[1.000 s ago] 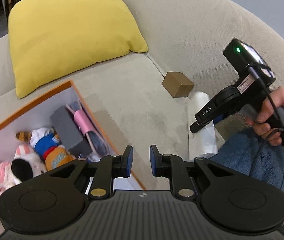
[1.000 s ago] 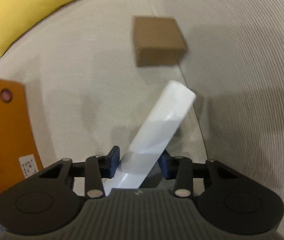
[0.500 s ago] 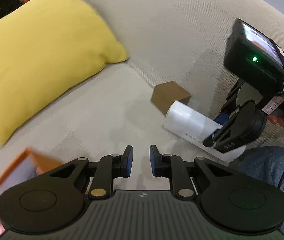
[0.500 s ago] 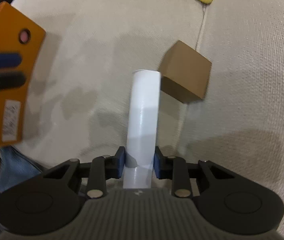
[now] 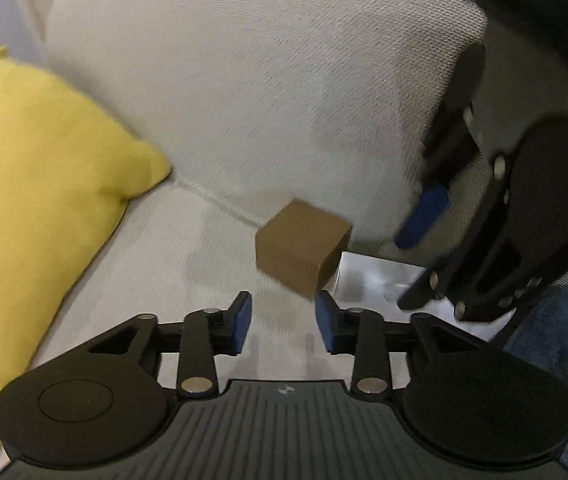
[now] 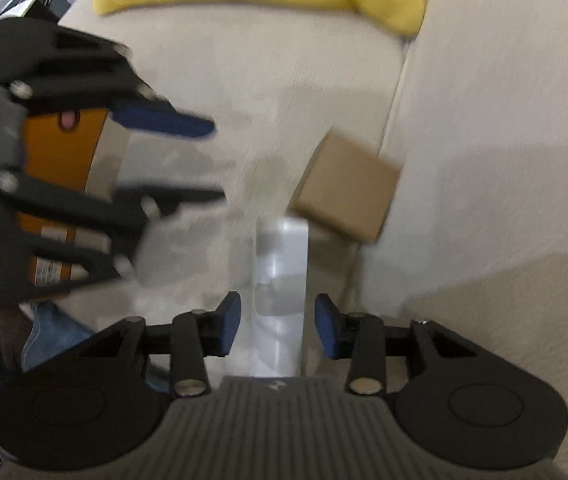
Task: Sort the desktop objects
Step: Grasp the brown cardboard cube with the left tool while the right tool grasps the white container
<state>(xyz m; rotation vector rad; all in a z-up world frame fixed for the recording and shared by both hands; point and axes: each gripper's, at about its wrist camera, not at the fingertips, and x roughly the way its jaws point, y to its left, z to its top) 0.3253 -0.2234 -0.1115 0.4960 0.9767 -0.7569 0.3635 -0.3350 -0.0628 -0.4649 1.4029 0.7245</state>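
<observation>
On the sofa (image 5: 244, 92) seat, close to the seam where the seat meets the backrest, sits a small brown box (image 5: 301, 250). Just beside it lies a white tube (image 6: 280, 280), one end next to the box. Both are loose on the cushion, so neither has been sorted yet.

The right gripper (image 6: 278, 326) points down over the tube, which runs lengthwise between its blue pads. The jaws are opening, and a gap shows on each side of the tube, so they straddle it without pinching it. Whether the tube rests fully on the seat or is partly propped is hard to tell through the blur.

The left gripper (image 5: 284, 320) hangs low over the seat, aimed at the brown box. Its jaws are opening too, with nothing between them; the near bottom corner of the box shows just beyond the tips.

An orange box (image 6: 60, 176) shows at the left of the right wrist view, mostly hidden behind the left gripper; it is likely the place for sorted things, though its inside is out of sight here. A yellow cushion (image 5: 32, 184) lies at the far end of the seat, well apart from the box and tube.

Judging by this, at least two things are left: the brown box and the white tube.
</observation>
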